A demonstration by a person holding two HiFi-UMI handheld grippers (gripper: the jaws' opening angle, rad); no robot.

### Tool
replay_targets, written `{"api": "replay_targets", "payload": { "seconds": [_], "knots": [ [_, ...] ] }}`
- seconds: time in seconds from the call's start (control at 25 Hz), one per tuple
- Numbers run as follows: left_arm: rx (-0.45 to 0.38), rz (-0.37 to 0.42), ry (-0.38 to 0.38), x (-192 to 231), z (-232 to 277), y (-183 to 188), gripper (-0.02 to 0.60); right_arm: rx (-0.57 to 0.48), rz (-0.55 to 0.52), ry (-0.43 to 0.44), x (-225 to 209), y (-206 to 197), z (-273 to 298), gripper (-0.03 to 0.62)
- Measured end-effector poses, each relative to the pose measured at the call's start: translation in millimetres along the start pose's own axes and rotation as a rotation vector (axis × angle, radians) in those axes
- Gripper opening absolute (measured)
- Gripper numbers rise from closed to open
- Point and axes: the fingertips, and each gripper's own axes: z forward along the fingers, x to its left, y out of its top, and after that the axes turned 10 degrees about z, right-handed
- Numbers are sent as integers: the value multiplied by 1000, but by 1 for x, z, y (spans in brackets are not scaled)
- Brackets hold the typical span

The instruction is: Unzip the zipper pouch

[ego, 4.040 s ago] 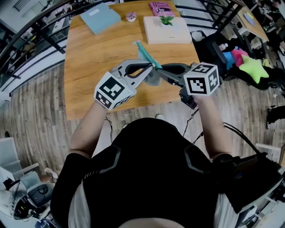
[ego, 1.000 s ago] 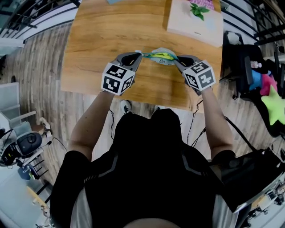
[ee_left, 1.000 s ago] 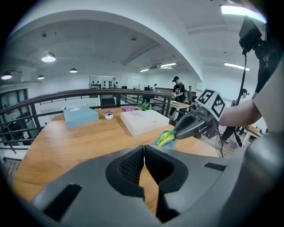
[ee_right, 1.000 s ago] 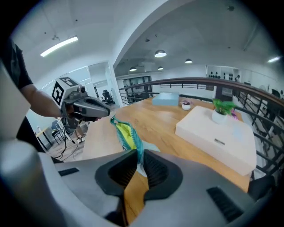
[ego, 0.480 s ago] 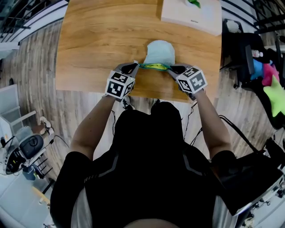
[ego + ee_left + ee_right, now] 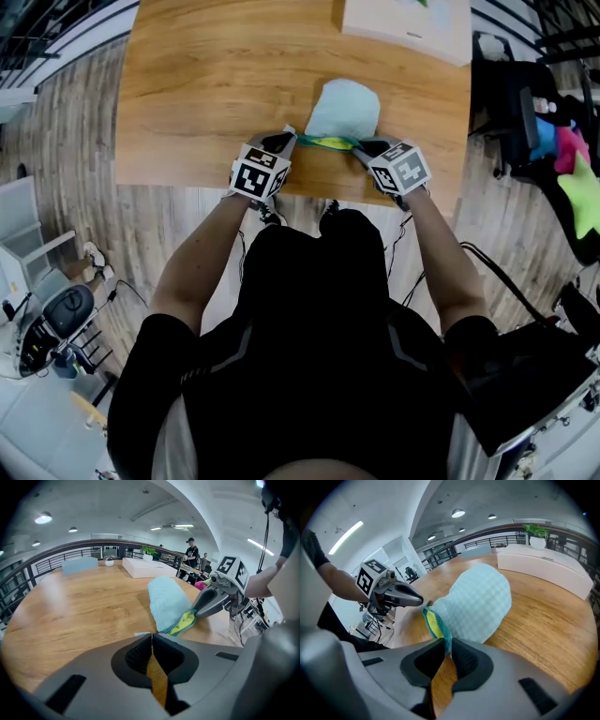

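Observation:
A light blue zipper pouch (image 6: 343, 108) lies flat on the wooden table (image 6: 206, 84) near its front edge. Its teal zipper edge with yellow lining (image 6: 326, 142) runs taut between my two grippers. My left gripper (image 6: 292, 139) is shut on a small white tab at the zipper's left end; in the left gripper view its jaws (image 6: 152, 634) meet with the pouch (image 6: 165, 602) just beyond. My right gripper (image 6: 358, 145) is shut on the zipper edge at the pouch's right end, seen close in the right gripper view (image 6: 447, 641) below the pouch (image 6: 476, 604).
A white box (image 6: 405, 21) with a plant stands at the table's far right. The front table edge runs just under both grippers. A black bag and bright toys (image 6: 562, 159) lie on the floor to the right. A person (image 6: 191, 555) stands far off.
The pouch, held up between the grippers before, now lies flat on the table. Both grippers came down toward the front edge, still gripping the zipper's two ends.

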Motion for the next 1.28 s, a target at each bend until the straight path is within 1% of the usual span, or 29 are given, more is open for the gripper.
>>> {"api": "replay_targets", "payload": {
  "seconds": [0.24,0.36,0.44,0.52,0.64,0.76,0.88,1.0,1.16,1.28],
  "knots": [
    [9,34,-1,3,2,0,34,-10,0,-57,-1,0,2,67],
    [0,17,-2,4,-1,-1,34,-36,7,-99,0,3,-3,81],
    [-19,9,-4,6,-7,1,34,-57,17,-113,2,6,-8,99],
    [-31,18,-5,7,-15,3,34,-56,22,-126,6,6,-12,136],
    [-41,36,-6,11,-27,3,35,-73,36,-144,15,8,-20,160],
    [-68,40,-3,17,-43,4,35,-115,41,-156,31,18,-34,166],
    [-125,37,8,24,-66,12,35,-174,41,-169,46,31,-54,166],
    [-206,44,18,30,-91,31,35,-258,40,-193,57,53,-83,166],
    [-325,112,44,35,-124,71,35,-409,23,-238,71,90,-132,160],
    [-414,137,61,36,-155,98,35,-520,15,-267,87,114,-166,143]
  ]
}}
